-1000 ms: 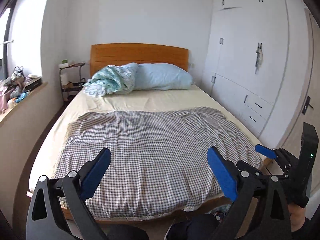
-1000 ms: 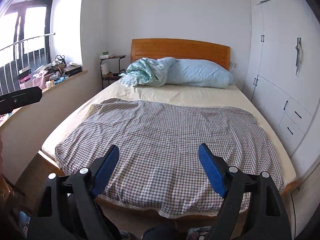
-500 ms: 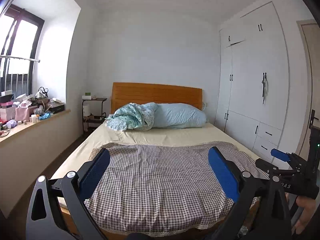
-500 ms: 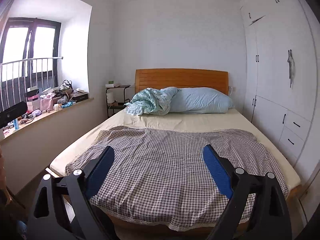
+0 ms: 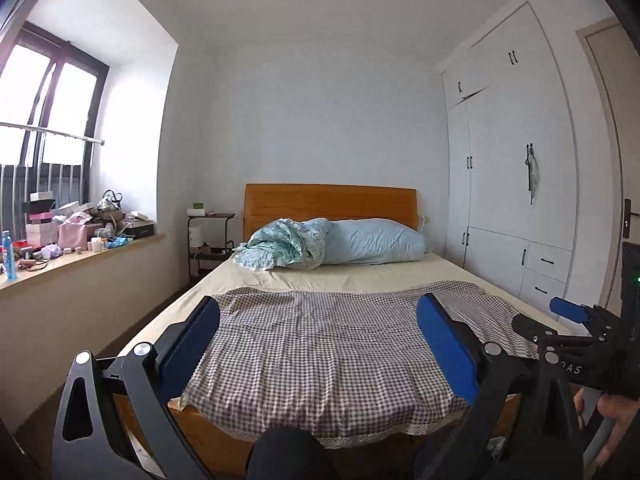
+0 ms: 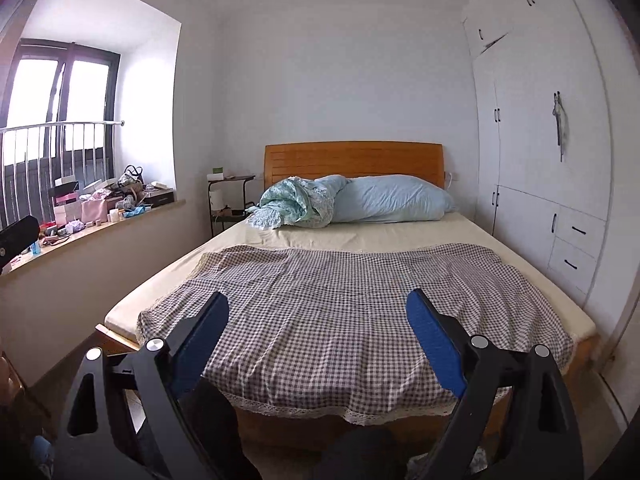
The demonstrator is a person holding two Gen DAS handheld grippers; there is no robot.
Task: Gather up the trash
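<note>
Both grippers' jaws wide (nothing between)

Bed (image 6: 400, 236): headboard (image 6: 354, 162) of glossy orange wood; checked cloth blanket (image 6: 352, 312), matt, lace-trimmed. My tongs (image 6: 316, 312): matt black plastic, blue pads.

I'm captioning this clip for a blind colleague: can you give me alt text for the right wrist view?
The right tool is open and empty, pointing over the foot of a bed covered by a checked blanket. A blue pillow and crumpled quilt lie by the wooden headboard; a cluttered windowsill is left, white wardrobes right.
</note>
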